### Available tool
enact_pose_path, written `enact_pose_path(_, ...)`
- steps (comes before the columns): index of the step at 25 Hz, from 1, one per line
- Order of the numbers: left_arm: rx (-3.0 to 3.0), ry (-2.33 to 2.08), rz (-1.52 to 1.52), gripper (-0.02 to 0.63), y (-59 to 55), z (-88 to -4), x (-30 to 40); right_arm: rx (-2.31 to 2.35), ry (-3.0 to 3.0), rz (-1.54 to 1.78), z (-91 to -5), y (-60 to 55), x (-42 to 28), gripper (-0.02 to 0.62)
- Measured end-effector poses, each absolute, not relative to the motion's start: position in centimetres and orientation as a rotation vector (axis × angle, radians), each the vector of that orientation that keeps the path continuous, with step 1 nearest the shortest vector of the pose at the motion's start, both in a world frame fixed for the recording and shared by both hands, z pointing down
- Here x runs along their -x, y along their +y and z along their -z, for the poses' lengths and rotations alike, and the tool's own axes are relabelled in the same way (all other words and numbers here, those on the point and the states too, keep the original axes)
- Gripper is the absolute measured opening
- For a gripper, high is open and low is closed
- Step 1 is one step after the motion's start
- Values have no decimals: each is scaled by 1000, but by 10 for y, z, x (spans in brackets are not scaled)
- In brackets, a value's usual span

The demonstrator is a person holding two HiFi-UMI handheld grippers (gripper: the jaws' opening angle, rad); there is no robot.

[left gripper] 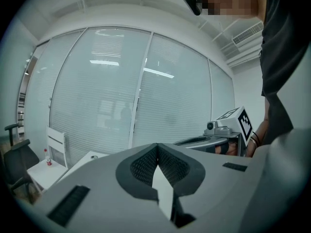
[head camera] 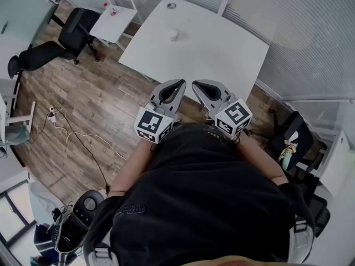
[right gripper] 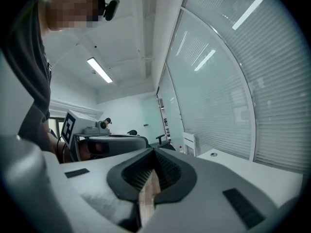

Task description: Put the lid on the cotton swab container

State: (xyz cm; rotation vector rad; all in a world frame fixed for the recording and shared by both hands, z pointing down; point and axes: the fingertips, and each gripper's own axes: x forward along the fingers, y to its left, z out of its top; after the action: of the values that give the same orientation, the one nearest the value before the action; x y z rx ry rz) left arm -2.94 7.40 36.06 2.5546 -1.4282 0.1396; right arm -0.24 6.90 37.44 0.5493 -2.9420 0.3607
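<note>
A small white round object (head camera: 173,34), seemingly the cotton swab container, stands toward the far side of the white table (head camera: 222,54). A small grey disc (head camera: 171,6) lies near the table's far corner; it also shows as the grey disc (left gripper: 94,157) in the left gripper view and as the disc (right gripper: 214,154) in the right gripper view. My left gripper (head camera: 179,82) and right gripper (head camera: 196,84) are held side by side at the table's near edge, well short of the container. Both are shut with nothing between the jaws, as with the left gripper (left gripper: 156,147) and right gripper (right gripper: 153,152).
A black office chair (head camera: 72,35) and a small white side table (head camera: 113,21) with a red-capped bottle stand at the left. Cables (head camera: 72,132) trail over the wooden floor. Another dark chair (head camera: 288,140) is at the right. Glass walls with blinds (head camera: 310,32) close off the far side.
</note>
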Motion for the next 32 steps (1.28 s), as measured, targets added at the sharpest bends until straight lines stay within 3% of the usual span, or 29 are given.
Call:
enact_pose_path(21, -2607, -1277, -160, 14, 69, -372, 145, -635, -2907, -375, -381, 70, 127, 23)
enact_pose_path(32, -2607, -1302, -153, 14, 57, -371, 153, -572, -2926, -380, -382, 48, 141, 23)
